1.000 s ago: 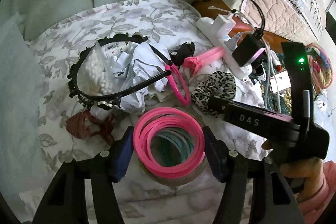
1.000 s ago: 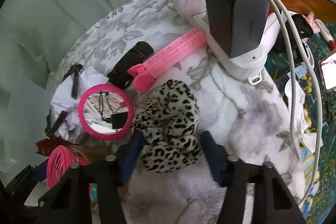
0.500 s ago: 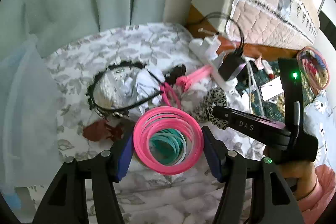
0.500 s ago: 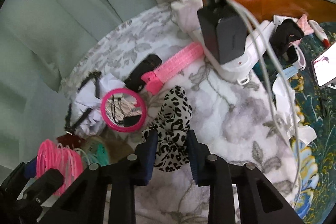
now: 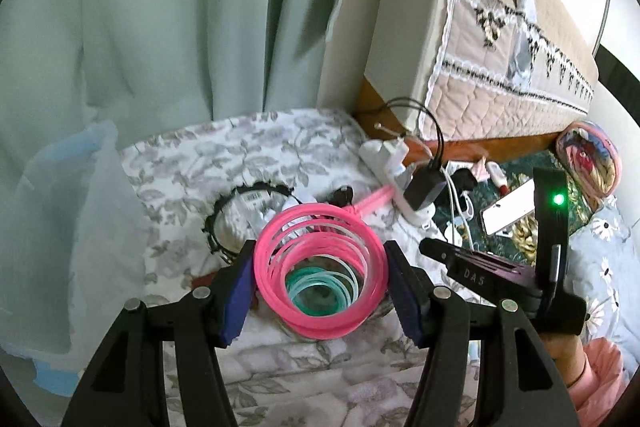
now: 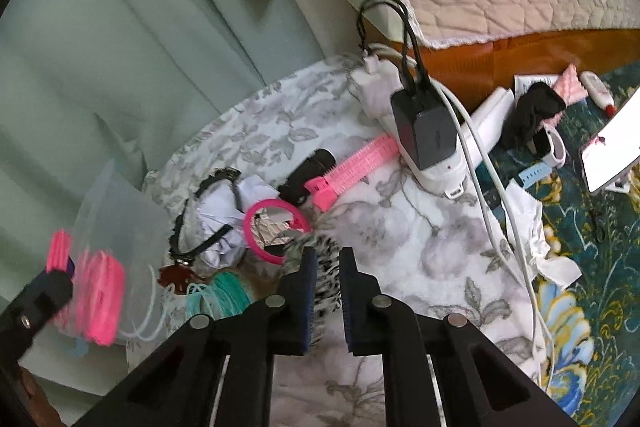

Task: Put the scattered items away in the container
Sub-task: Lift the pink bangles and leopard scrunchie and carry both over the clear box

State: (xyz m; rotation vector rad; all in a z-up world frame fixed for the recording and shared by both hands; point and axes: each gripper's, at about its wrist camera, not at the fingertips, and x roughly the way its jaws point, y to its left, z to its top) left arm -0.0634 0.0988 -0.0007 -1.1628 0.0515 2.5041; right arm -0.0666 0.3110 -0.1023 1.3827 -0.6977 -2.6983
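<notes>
Step in hand, by my judgement: carrying two items at once toward a container. My left gripper [image 5: 320, 279] pinches a pink coil of rings [image 5: 320, 267], its blue pads against the coil's two sides; the coil hangs stretched, with white and teal turns [image 5: 316, 293] trailing down inside it. In the right wrist view the teal end [image 6: 224, 293] reaches down to the floral bedcover [image 6: 440, 247], so the coil is not fully clear of it.

My right gripper [image 6: 326, 291] is nearly pressed together on a leopard-print scrunchie [image 6: 324, 259], which sits between the pads and is raised off the bedcover.

Items lying on the bedcover beyond both grippers: a pink round mirror [image 6: 276, 227], a pink comb clip [image 6: 348, 167], a black clip [image 6: 306, 171], a black headband [image 5: 248, 223] around crumpled white paper [image 6: 228, 223], and a dark red claw clip [image 6: 176, 277].

The container: a translucent plastic shape [image 5: 80, 247] stands at the left, just beside the left gripper. I cannot tell for certain that it is the container, nor see its opening.

The next move calls for finding that opening, lifting the coil high enough for its trailing turns to follow without snagging the headband, and spreading each gripper only once over it.
</notes>
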